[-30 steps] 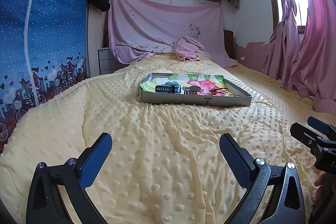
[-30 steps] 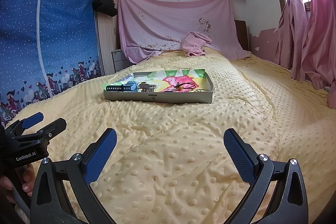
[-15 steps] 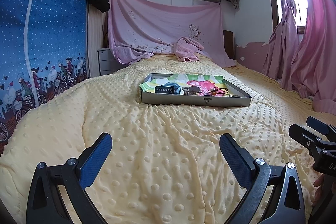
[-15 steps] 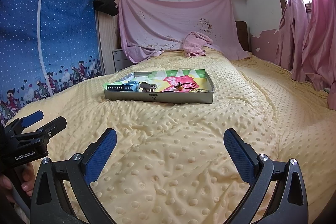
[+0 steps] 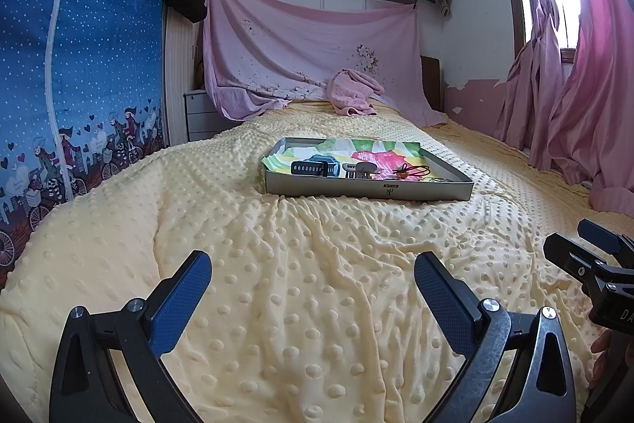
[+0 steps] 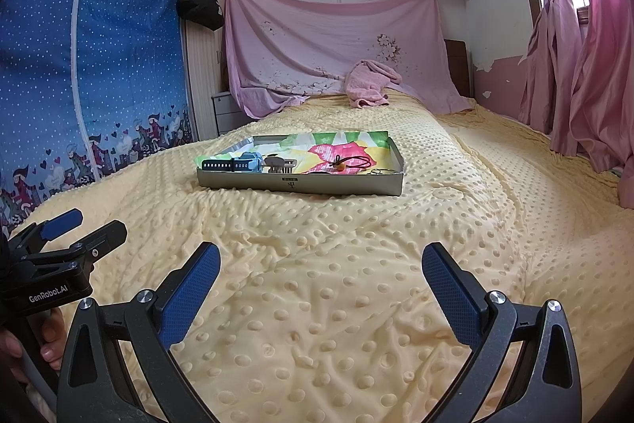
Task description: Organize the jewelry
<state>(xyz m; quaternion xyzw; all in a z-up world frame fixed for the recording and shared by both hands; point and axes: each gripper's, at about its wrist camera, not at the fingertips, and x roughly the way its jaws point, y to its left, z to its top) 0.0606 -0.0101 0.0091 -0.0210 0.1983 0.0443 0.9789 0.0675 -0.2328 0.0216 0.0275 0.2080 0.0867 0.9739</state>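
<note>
A shallow grey tray lined with bright floral paper lies on the yellow bedspread, well ahead of both grippers. Inside it rest a blue watch, a grey hair claw, a dark cord with an orange bead and a thin chain at the right end. My left gripper is open with nothing between its fingers, low over the blanket. My right gripper is open and empty too; it also shows at the right edge of the left wrist view.
The dotted yellow blanket covers the whole bed. A pink towel lies near the headboard. A blue fabric wardrobe and small drawers stand on the left, pink curtains on the right. A person's fingers hold the left gripper's handle.
Both views have barely shifted; the tray sits slightly nearer in the right wrist view. Both grippers remain open and empty.
</note>
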